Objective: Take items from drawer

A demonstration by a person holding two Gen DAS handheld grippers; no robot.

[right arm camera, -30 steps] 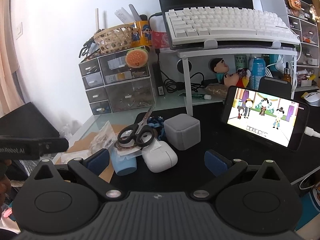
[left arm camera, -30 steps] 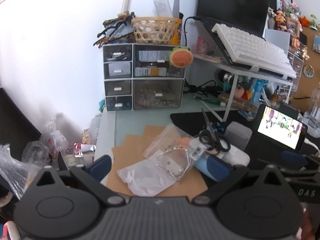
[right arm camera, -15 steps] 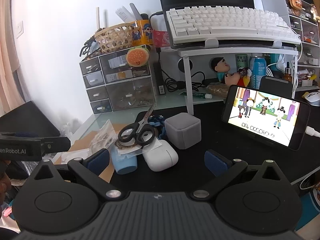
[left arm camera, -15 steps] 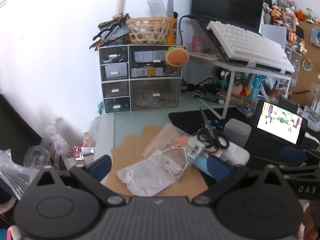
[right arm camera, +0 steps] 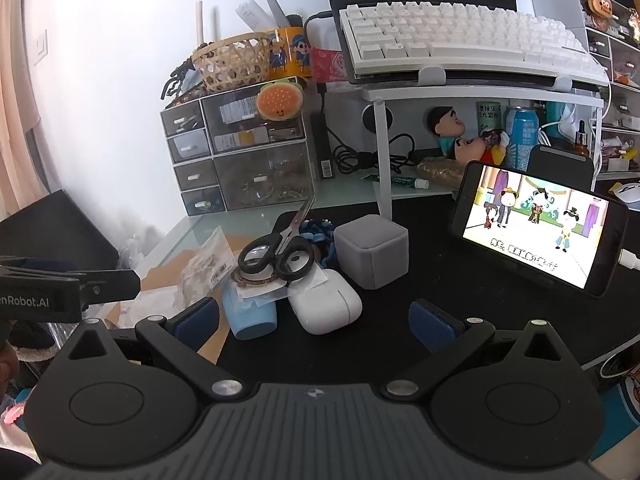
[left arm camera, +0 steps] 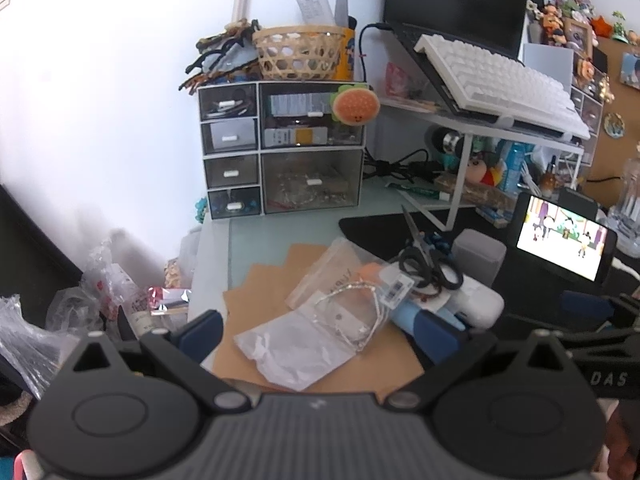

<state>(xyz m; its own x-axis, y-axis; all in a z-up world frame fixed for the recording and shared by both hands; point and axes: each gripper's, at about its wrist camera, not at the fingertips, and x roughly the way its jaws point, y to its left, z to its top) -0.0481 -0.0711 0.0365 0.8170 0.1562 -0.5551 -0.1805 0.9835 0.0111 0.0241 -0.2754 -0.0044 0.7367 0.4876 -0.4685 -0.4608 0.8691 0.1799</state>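
Observation:
A small desktop drawer unit (left arm camera: 280, 148) (right arm camera: 236, 156) with translucent drawers stands at the back of the desk against the wall, all drawers shut. A burger-shaped plush (left arm camera: 355, 106) hangs on its front. My left gripper (left arm camera: 316, 332) is open and empty, hovering over clear plastic bags (left arm camera: 304, 344) on brown paper. My right gripper (right arm camera: 316, 320) is open and empty too, just short of a white earbud case (right arm camera: 324, 308) and a blue cylinder (right arm camera: 248, 312). Black-handled scissors (right arm camera: 280, 248) lie on top of those. Both grippers are well short of the drawers.
A grey cube box (right arm camera: 372, 248) and a phone (right arm camera: 536, 228) playing a cartoon stand on the black mat. A white keyboard (right arm camera: 460, 36) rests on a riser. A woven basket (left arm camera: 300, 52) sits on the drawer unit. Crumpled bags (left arm camera: 80, 304) lie off the desk's left edge.
Both views have shifted slightly; the drawer unit sits a touch lower and closer in the left wrist view. Nothing on the desk has moved, and both grippers remain open.

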